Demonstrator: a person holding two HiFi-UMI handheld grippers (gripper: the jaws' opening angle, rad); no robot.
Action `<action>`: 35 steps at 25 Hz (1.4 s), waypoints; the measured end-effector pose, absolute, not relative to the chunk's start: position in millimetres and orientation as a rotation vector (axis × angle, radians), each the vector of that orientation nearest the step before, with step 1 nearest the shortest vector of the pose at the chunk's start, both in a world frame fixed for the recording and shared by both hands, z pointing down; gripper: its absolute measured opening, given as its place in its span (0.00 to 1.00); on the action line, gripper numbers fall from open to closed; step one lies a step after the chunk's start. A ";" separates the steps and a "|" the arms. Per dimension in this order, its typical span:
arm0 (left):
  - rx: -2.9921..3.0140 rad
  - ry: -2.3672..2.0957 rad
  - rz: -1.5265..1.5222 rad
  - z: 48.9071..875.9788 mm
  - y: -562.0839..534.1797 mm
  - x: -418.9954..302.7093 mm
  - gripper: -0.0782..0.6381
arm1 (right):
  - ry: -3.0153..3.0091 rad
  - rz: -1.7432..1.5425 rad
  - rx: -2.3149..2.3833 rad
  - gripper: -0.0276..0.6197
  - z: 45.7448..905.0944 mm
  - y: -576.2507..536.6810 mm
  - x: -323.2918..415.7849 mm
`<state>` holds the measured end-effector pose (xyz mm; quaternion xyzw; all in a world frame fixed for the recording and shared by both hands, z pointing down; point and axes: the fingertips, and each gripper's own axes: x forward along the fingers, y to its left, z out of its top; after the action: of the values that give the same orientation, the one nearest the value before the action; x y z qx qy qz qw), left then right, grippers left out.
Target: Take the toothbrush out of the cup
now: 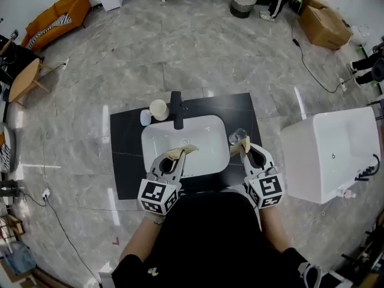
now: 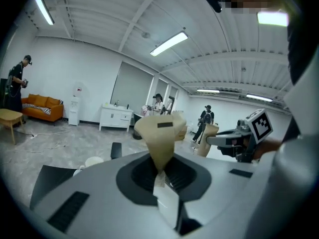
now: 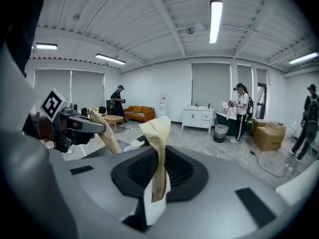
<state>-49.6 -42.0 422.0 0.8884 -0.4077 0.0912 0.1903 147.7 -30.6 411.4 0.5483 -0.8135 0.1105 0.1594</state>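
On the black counter [image 1: 123, 161], left of the black faucet [image 1: 177, 110], stands a pale round cup [image 1: 158, 108]. A clear glass [image 1: 237, 136] sits at the right rim of the white sink [image 1: 157, 144]. I cannot make out a toothbrush in any view. My left gripper [image 1: 183, 152] hovers over the sink's near side, its tan pads pressed together with nothing between them [image 2: 160, 129]. My right gripper [image 1: 242, 143] is just in front of the clear glass, shut and empty as well [image 3: 157, 128]. Each gripper view shows the other gripper off to one side.
A small white object [image 1: 145, 117] lies beside the pale cup. A large white tub [image 1: 333, 152] stands to the right of the counter. Farther off are a cardboard box [image 1: 324, 26], a bin [image 1: 243, 0], an orange sofa [image 1: 57, 17] and several people.
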 end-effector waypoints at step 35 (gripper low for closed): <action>2.595 -0.958 0.323 427.6 -39.6 -9.4 0.17 | -2.226 0.467 1.788 0.13 436.3 27.4 180.5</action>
<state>-9.4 -39.6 427.6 0.9170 -0.3384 0.1141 0.1776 180.5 27.4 436.3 0.6133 -0.7635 0.1601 0.1239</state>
